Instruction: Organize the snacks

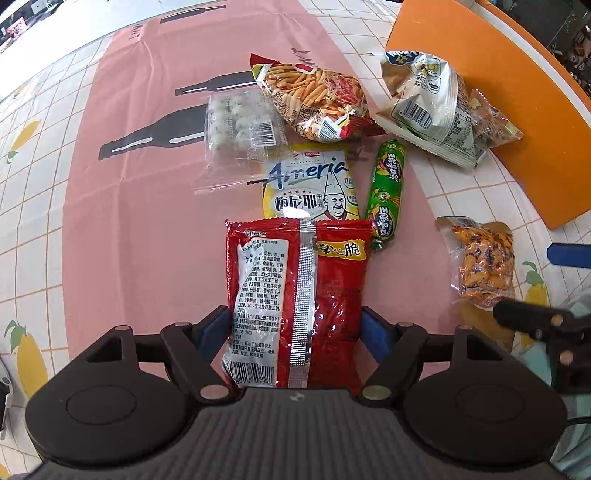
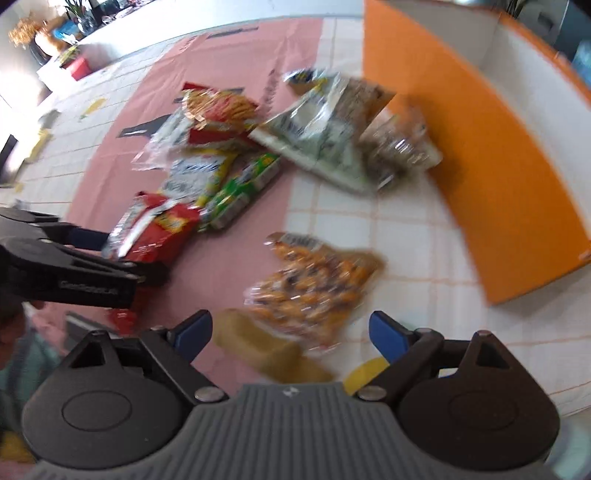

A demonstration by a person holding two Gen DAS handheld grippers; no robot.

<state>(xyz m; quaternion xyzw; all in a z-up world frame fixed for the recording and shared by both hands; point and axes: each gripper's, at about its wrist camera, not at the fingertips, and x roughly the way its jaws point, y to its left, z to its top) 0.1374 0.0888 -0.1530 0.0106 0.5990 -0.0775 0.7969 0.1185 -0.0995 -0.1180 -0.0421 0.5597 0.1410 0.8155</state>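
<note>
On pink mat (image 1: 110,229), 1 red pkt (image 1: 295,302) in left tool (image 1: 295,328)

Home dining spot: lemon-print tiled tablecloth (image 1: 44,155), pink bottle-print mat (image 1: 140,206), houseplants (image 2: 74,9) behind.

A table (image 1: 44,155) under a white grid-patterned cloth with lemon prints carries a pink mat (image 1: 122,206) printed with dark bottles. On the mat, centre frame, lie a clear pack of white balls (image 1: 240,122), a red-and-yellow snack-stick bag (image 1: 314,99), a yellow packet (image 1: 310,184) and a green sausage (image 1: 386,188). At right, on the cloth, lie an orange-snack bag (image 1: 484,266), a white bag (image 1: 432,107) and an orange box (image 1: 509,92).
</note>
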